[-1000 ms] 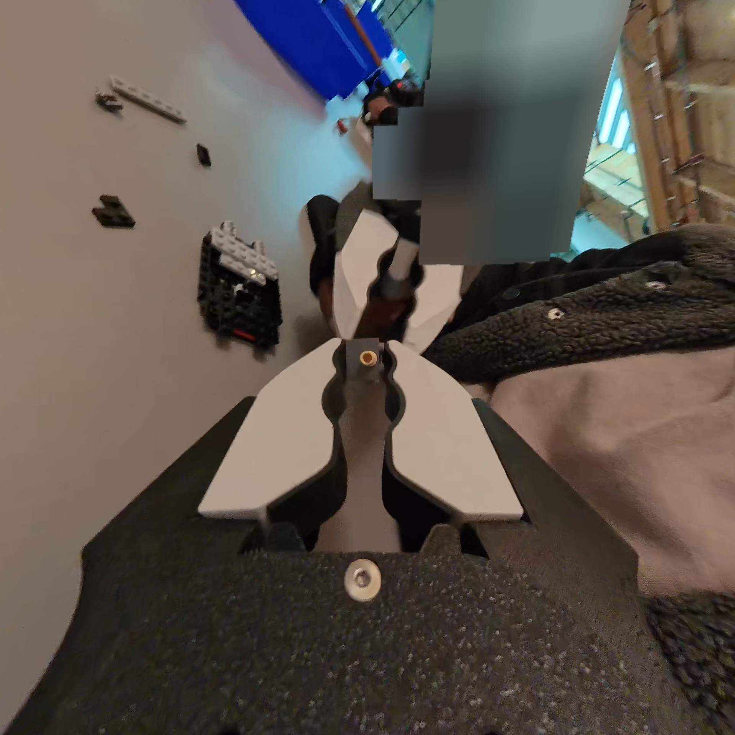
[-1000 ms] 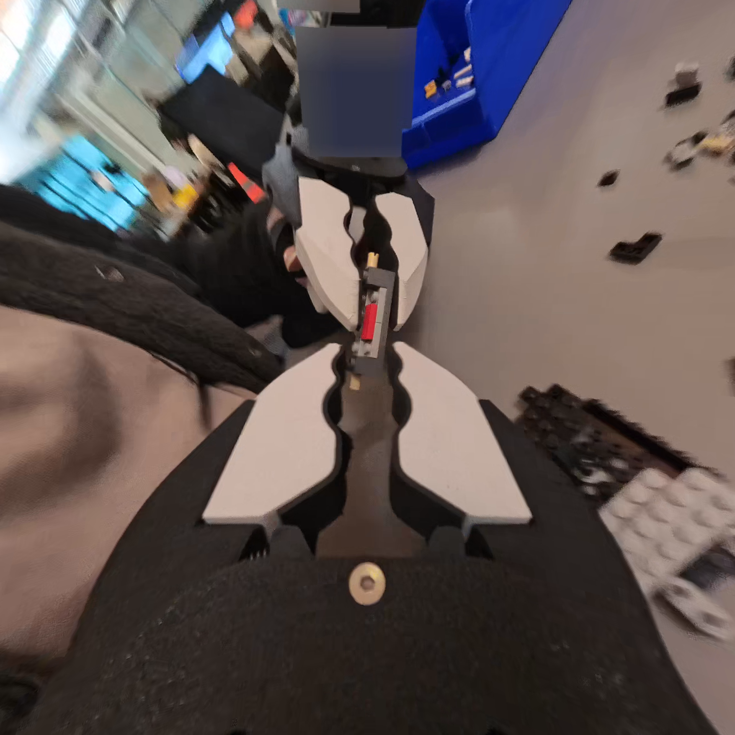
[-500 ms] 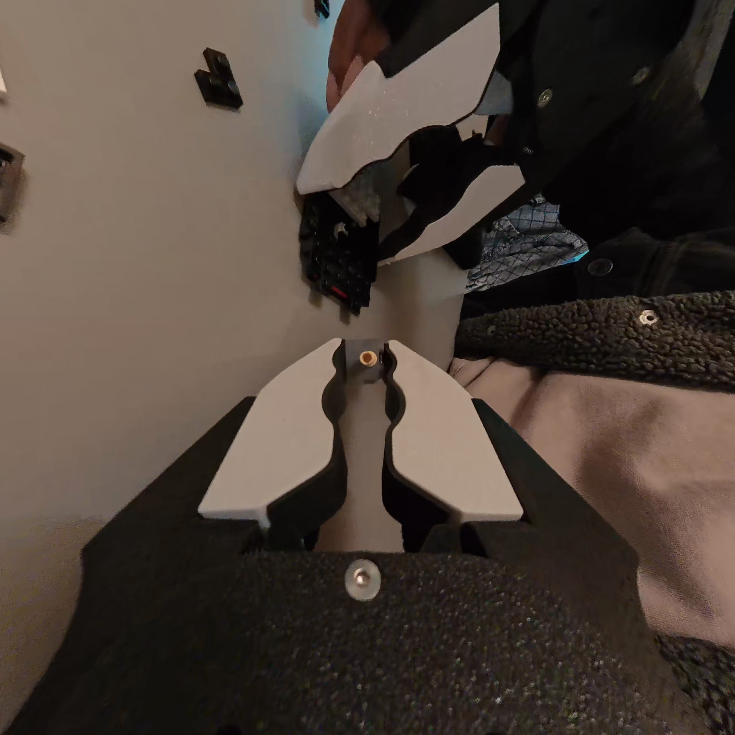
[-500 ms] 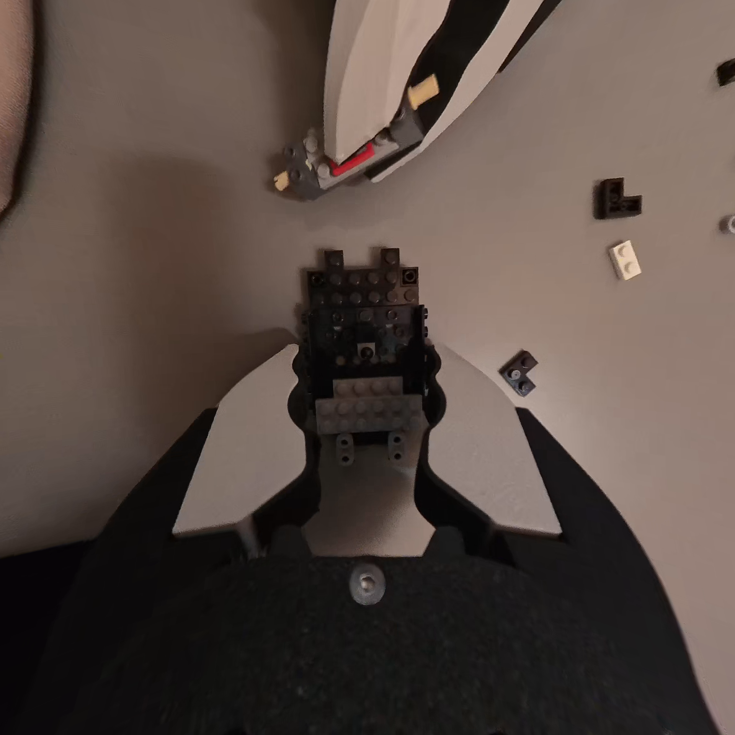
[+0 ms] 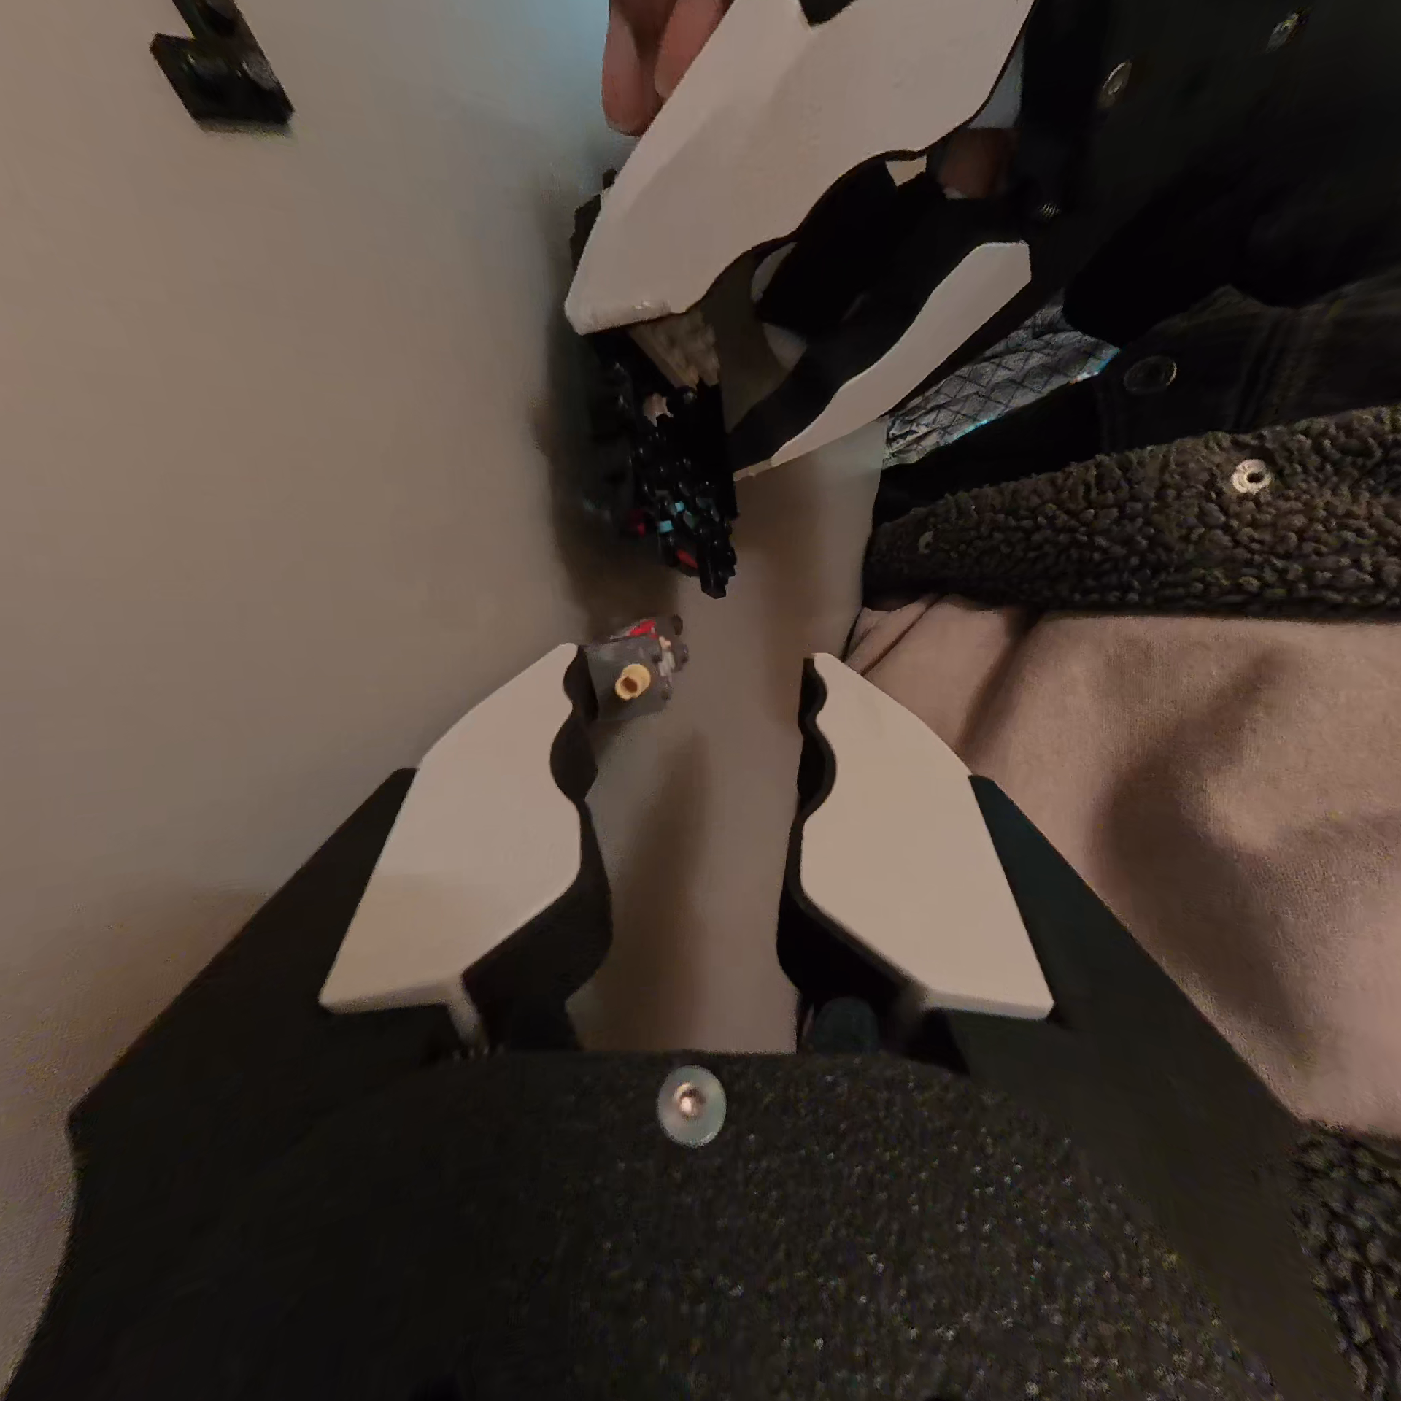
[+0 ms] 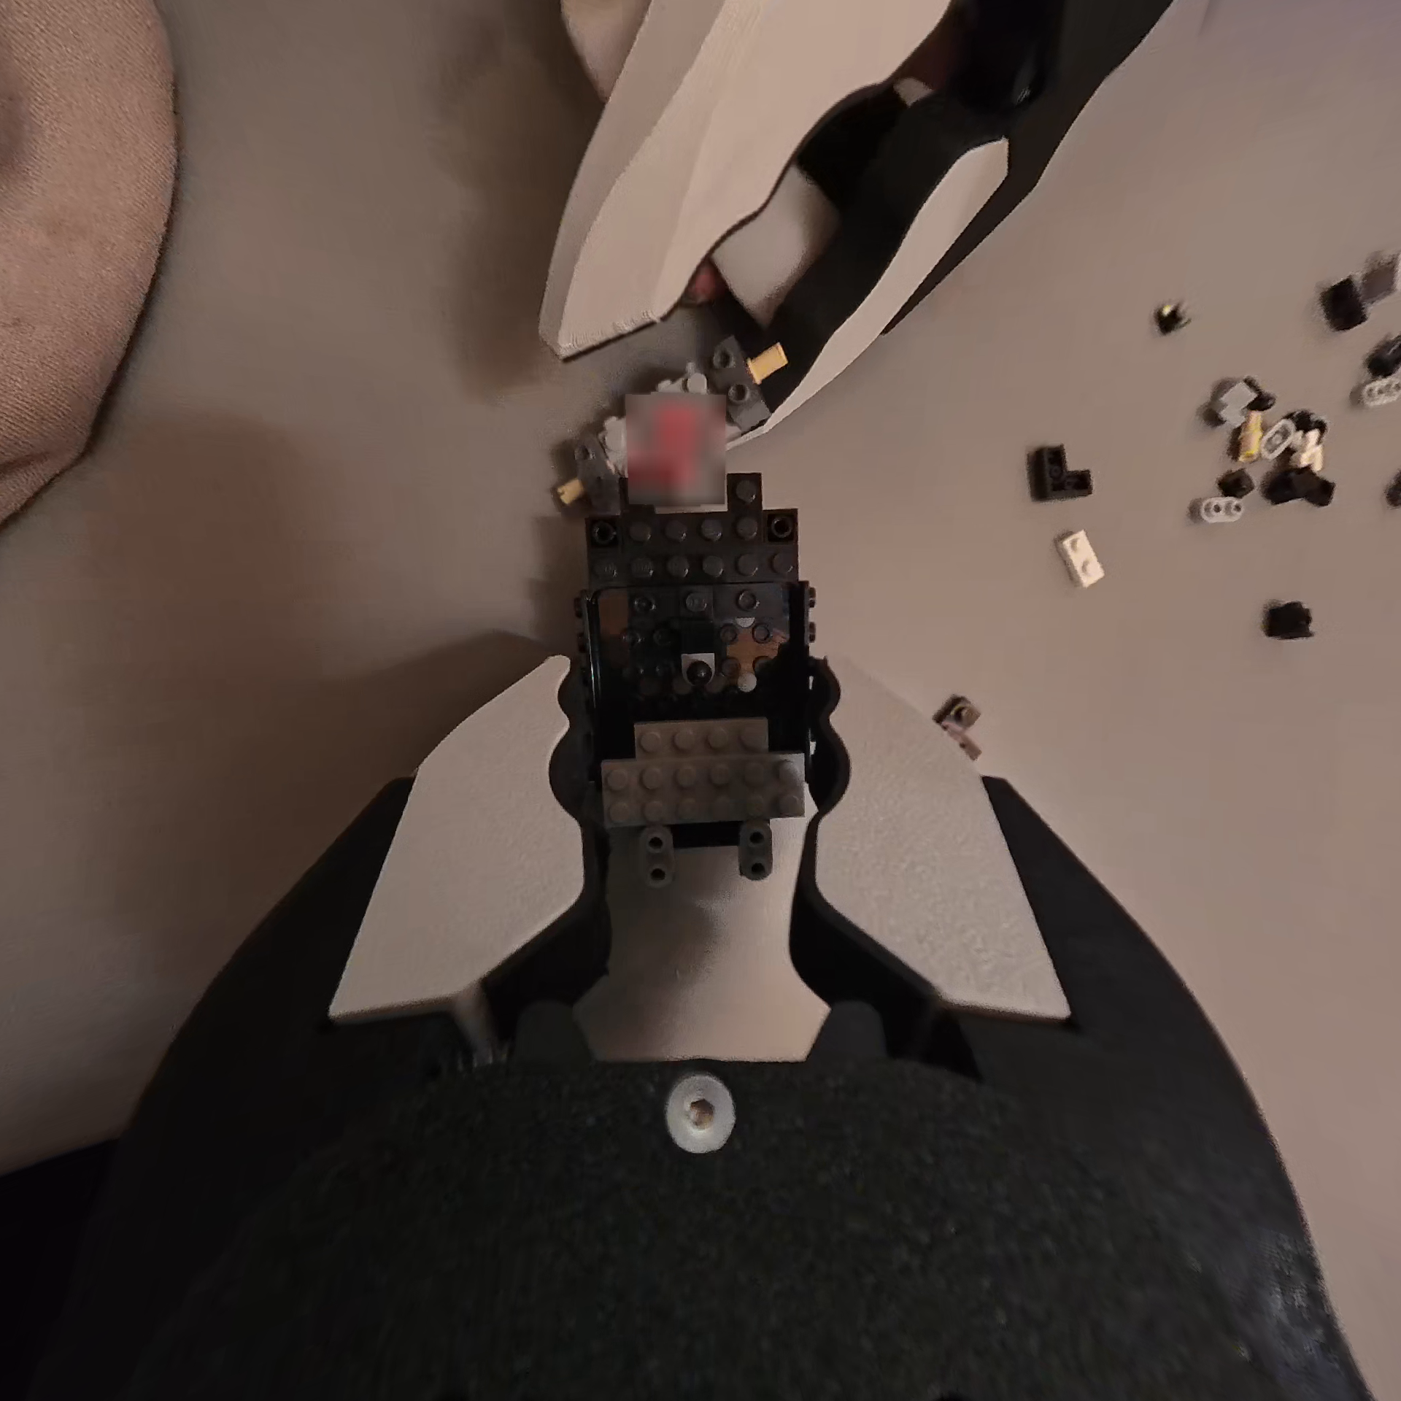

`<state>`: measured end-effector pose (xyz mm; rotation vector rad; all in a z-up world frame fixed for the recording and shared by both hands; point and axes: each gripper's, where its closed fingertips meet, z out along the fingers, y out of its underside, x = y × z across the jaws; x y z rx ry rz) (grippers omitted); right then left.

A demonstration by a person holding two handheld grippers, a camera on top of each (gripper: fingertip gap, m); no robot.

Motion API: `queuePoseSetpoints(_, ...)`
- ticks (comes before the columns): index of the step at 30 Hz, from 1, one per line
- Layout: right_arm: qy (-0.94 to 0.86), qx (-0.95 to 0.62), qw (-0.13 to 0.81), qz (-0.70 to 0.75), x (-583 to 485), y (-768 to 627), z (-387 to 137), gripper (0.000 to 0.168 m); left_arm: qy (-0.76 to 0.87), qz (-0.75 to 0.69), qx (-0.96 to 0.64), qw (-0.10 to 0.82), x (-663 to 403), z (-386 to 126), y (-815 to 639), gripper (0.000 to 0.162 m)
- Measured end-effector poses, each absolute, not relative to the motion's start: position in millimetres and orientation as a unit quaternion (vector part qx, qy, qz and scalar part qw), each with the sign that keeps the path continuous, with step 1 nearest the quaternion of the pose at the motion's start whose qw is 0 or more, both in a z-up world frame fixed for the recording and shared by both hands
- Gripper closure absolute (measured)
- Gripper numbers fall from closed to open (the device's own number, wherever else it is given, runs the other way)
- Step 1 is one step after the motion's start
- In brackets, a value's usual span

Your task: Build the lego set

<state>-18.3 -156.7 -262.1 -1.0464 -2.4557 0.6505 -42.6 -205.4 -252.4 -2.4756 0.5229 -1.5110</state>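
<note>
Grey tabletop (image 6: 303, 531), loose bricks (image 6: 1274, 462) far right. Right gripper (image 6: 697, 682) clamps black chassis (image 6: 694, 629); left gripper (image 5: 686, 667) jaws wide, small grey assembly (image 5: 633, 675) against left finger.

Black lego body (image 6: 694, 652) with grey plates (image 6: 701, 785); dark grey subassembly (image 5: 633, 678) bears tan pin, red strip.
</note>
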Motion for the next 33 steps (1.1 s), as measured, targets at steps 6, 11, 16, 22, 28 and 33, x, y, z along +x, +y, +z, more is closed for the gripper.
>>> queuePoseSetpoints(6, -0.900, -0.300, 0.250, 0.195, -28.4, -163.4, -257.1, 0.112, 0.173, -0.509, -0.837, 0.105, -46.7, -252.9, -209.0, 0.114)
queuePoseSetpoints(11, -0.934, -0.215, 0.256, 0.126, -34.8, -161.8, -256.4, 0.112, 0.179, -0.507, -0.837, 0.097, -45.2, -253.8, -209.5, 0.113)
queuePoseSetpoints(16, -0.954, -0.146, 0.253, 0.067, -38.8, -161.0, -257.6, 0.112, 0.172, -0.508, -0.838, 0.099, -45.7, -253.8, -208.2, 0.116)
queuePoseSetpoints(22, -0.954, -0.125, 0.268, 0.046, -43.8, -164.6, -258.6, 0.112, 0.164, -0.505, -0.842, 0.097, -45.4, -255.9, -208.2, 0.125)
queuePoseSetpoints(28, -0.951, -0.118, 0.284, 0.022, -44.4, -166.0, -258.3, 0.112, 0.157, -0.480, -0.857, 0.103, -47.4, -263.4, -204.6, 0.146)
queuePoseSetpoints(33, -0.945, -0.123, 0.305, -0.006, -45.9, -163.9, -255.8, 0.111, 0.184, -0.454, -0.860, 0.140, -49.3, -262.3, -203.2, 0.146)
